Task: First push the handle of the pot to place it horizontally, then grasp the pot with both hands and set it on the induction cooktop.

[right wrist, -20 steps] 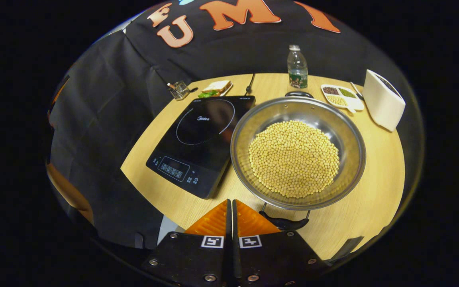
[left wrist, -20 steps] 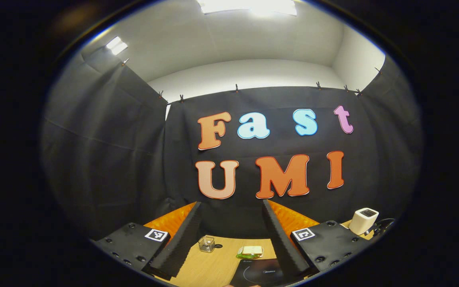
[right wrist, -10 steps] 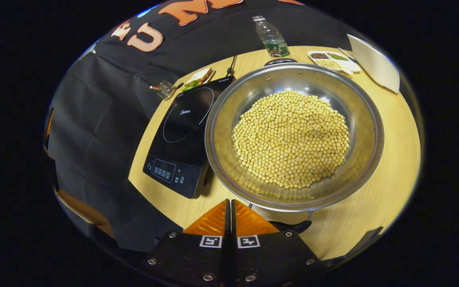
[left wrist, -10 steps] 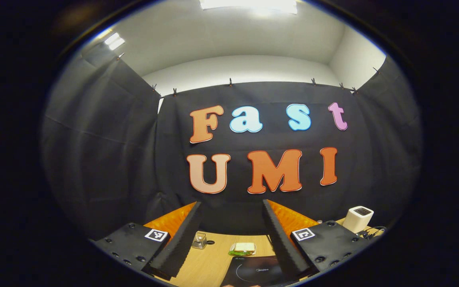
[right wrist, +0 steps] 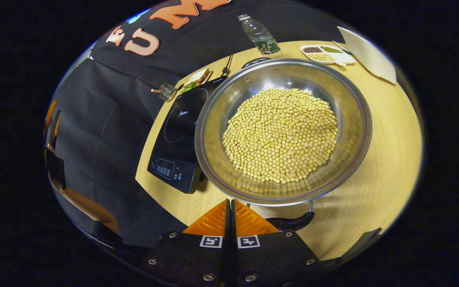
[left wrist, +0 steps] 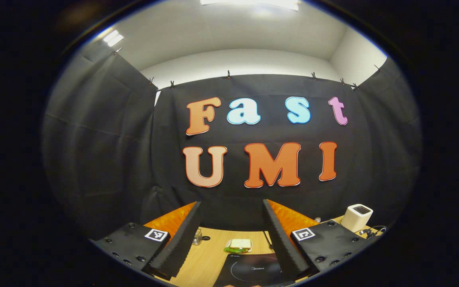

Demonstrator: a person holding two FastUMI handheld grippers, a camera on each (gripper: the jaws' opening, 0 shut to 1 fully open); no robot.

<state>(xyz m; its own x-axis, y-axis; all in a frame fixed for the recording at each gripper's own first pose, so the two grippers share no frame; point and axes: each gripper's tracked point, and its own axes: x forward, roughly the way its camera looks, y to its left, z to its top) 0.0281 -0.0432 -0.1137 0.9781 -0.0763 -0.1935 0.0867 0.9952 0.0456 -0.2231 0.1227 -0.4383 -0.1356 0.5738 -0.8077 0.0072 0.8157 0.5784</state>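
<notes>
Steel pot [right wrist: 357, 119] of soybeans [right wrist: 280, 134] beside induction cooktop [right wrist: 179, 131], right gripper [right wrist: 231, 204] fingers closed together at near handle [right wrist: 293, 221], left gripper [left wrist: 231, 207] spread wide, holding nothing.

Nothing can be read for certain. The left gripper [left wrist: 231, 202] carries square black-and-white coded markers at seven and five o'clock, the right gripper [right wrist: 229, 201] two at six. The induction cooktop [right wrist: 181, 131] has a small white logo and the bottle [right wrist: 259, 34] a label, both too small to read.
</notes>
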